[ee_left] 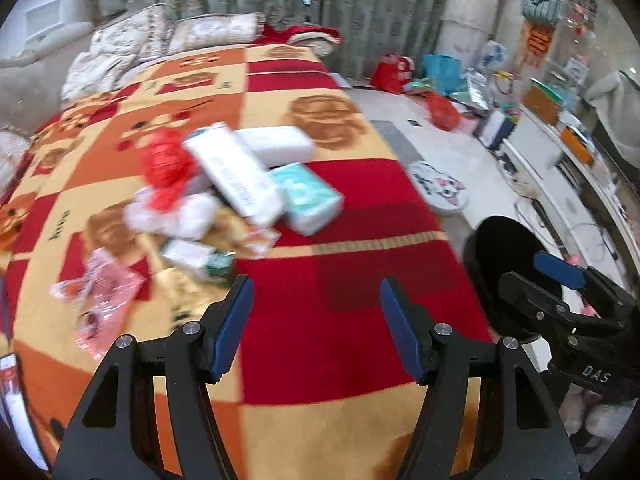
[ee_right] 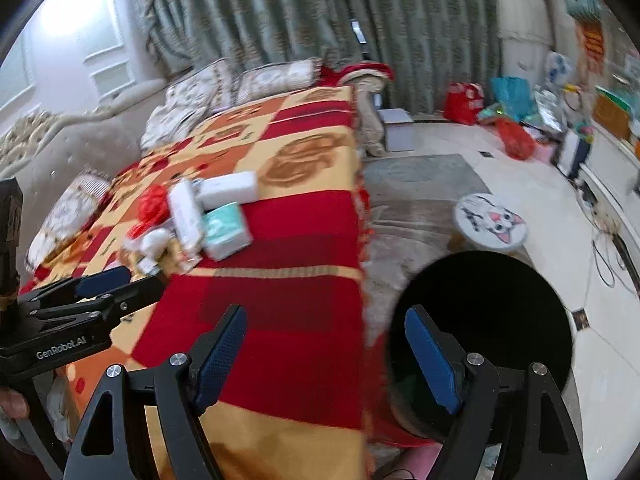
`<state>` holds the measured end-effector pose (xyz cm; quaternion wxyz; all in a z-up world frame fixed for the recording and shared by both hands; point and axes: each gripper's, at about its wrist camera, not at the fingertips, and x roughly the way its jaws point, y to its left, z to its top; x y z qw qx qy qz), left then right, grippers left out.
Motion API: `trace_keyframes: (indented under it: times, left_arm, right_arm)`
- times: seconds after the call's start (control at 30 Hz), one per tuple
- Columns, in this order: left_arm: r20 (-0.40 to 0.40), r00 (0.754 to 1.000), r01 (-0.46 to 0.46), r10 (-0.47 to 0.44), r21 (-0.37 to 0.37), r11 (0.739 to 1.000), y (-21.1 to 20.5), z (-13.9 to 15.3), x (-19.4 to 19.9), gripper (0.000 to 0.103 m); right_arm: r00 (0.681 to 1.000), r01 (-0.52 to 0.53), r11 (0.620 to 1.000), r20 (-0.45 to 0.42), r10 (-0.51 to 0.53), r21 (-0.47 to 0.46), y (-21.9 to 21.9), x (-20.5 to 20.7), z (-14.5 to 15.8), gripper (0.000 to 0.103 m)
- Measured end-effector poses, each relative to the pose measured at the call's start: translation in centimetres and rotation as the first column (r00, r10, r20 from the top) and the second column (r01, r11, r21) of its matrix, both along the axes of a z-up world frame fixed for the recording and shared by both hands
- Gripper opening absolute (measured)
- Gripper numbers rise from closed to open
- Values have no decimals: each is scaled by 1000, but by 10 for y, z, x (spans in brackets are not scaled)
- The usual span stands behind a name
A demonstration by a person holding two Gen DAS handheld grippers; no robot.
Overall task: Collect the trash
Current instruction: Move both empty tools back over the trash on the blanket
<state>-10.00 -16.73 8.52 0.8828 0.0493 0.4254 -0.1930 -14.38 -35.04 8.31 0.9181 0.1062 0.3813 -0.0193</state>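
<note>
On the red-and-orange checked blanket, the heap of white boxes, teal tissue pack and red plastic wrappers waits ahead, both left gripper and right gripper spread empty, the round black bin handy alongside for drops.

The left gripper points forward and downward, its two blue-padded fingers stand well apart, and nothing is between them. The right gripper has the same downward slant and its jaws are also wide open and empty; in the left wrist view it appears at the right side of the left gripper, a little ahead of its fingertips, turned so one blue pad faces up. In the right wrist view, a bit of the person's hand shows under the left gripper's body.
</note>
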Motion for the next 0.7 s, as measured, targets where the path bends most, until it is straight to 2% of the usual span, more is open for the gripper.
trace_keyframes:
  times: [0.1, 0.23, 0.43, 0.7]
  left_arm:
    - [0, 999, -40, 40, 9, 999, 27, -1, 1, 64]
    - [8, 995, -95, 95, 29, 995, 63, -1, 3, 64]
    - [17, 980, -197, 196, 41, 980, 119, -4, 10, 64]
    - [41, 960, -279, 277, 27, 960, 155, 0, 12, 64]
  right_arm:
    - [999, -41, 999, -5, 41, -8, 22, 12, 0, 79]
    - [994, -107, 994, -18, 107, 26, 51, 29, -3, 79]
    - [986, -166, 986, -16, 167, 30, 85, 53, -5, 79]
    - [975, -221, 975, 16, 221, 5, 118, 66, 2, 79]
